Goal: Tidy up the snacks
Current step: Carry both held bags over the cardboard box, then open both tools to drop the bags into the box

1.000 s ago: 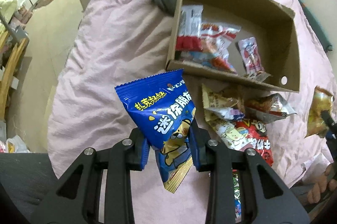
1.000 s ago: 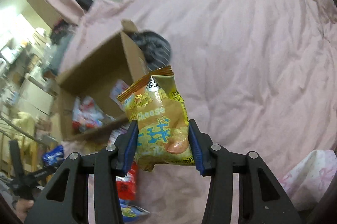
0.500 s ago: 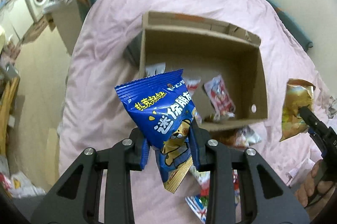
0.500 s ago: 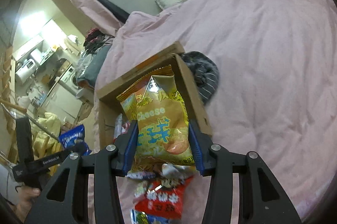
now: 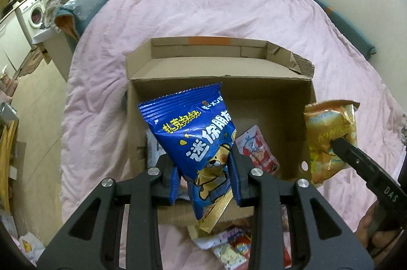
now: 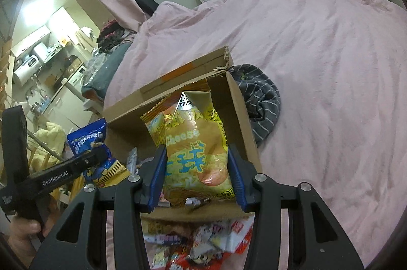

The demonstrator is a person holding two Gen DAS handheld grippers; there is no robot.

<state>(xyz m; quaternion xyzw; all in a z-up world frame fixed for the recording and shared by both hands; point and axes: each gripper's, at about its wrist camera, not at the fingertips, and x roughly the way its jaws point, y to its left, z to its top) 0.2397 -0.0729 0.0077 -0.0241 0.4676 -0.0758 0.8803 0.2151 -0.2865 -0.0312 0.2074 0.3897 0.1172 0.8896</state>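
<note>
Your left gripper (image 5: 204, 179) clamps the crinkly blue bag (image 5: 193, 132) mid-frame, over the cardboard box (image 5: 267, 97). Your right gripper (image 6: 197, 179) pinches the glossy yellow bag (image 6: 194, 150) between blue pads, centre frame, above the box's near wall.

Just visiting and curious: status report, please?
Left gripper shut on blue snack bag. Right gripper shut on cheese crisps bag. Both over cardboard box; nothing blocking.

Pink bed (image 5: 203, 10): box (image 5: 292, 92), probably snacks (image 6: 203, 244).
</note>
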